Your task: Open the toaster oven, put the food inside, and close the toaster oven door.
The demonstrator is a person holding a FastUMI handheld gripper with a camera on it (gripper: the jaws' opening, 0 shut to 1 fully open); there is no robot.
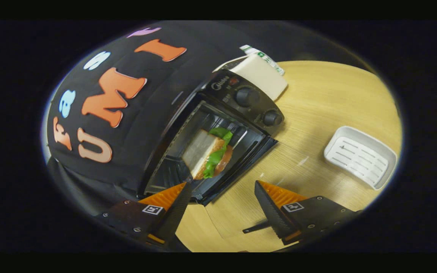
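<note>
The black toaster oven [218, 113] stands on the wooden table with its door [241, 168] dropped open toward me. A sandwich [209, 153] with white bread, green lettuce and a red slice rests inside the cavity, just beyond the tip of my left finger [176, 206]. My gripper [222, 184] is open and holds nothing. Its fingers stand wide apart in front of the open door, and the right finger [271, 206] is over bare table. Two round knobs [247, 96] sit on the oven's control panel.
A white ribbed tray [360, 157] lies on the wooden table [317, 113], beyond the right finger and well away from the oven. A cream box [262, 74] stands behind the oven's control side. The booth's black cloth wall [135, 125] rises close behind and beside the oven.
</note>
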